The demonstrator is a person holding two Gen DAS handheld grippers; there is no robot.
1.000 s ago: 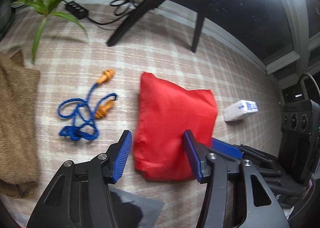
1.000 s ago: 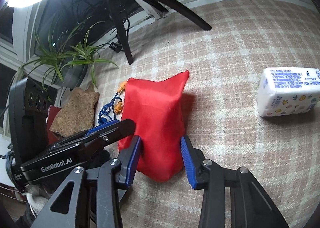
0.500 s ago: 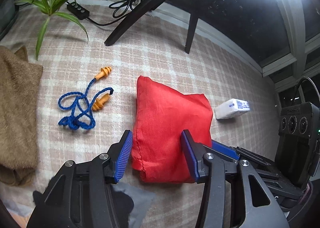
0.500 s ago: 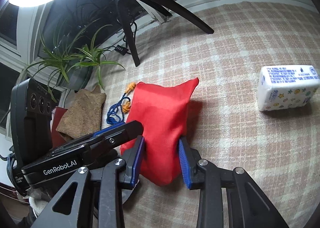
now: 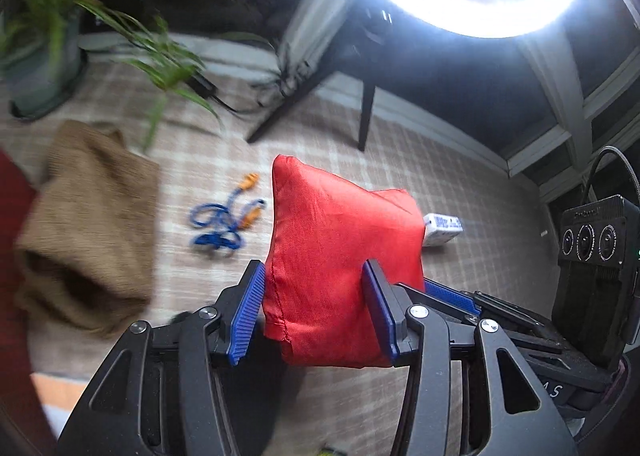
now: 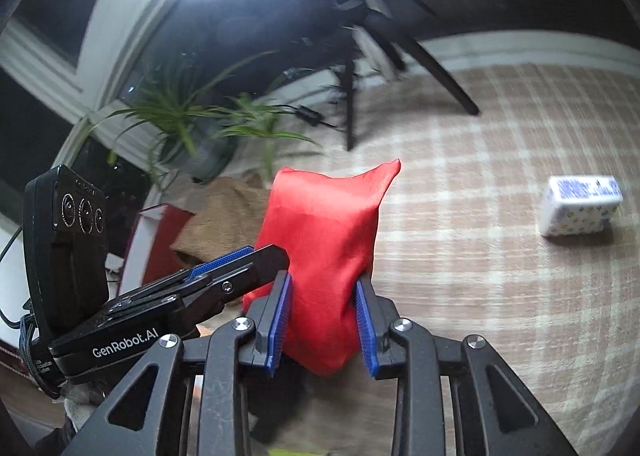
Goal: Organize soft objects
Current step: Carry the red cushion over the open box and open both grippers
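The left gripper (image 5: 314, 306) clamps the near end of the red bag (image 5: 344, 256), blue pads pressing its sides. The right gripper (image 6: 322, 322), whose jaws have just been closing, pinches the same bag, which hangs above the checked cloth (image 6: 480, 264).

Red fabric pouch (image 5: 340, 252), soft & puffy, held upright above the checked cloth. Brown fuzzy towel (image 5: 88, 224) lies crumpled at left; blue-corded orange earplugs (image 5: 226, 222) between them.
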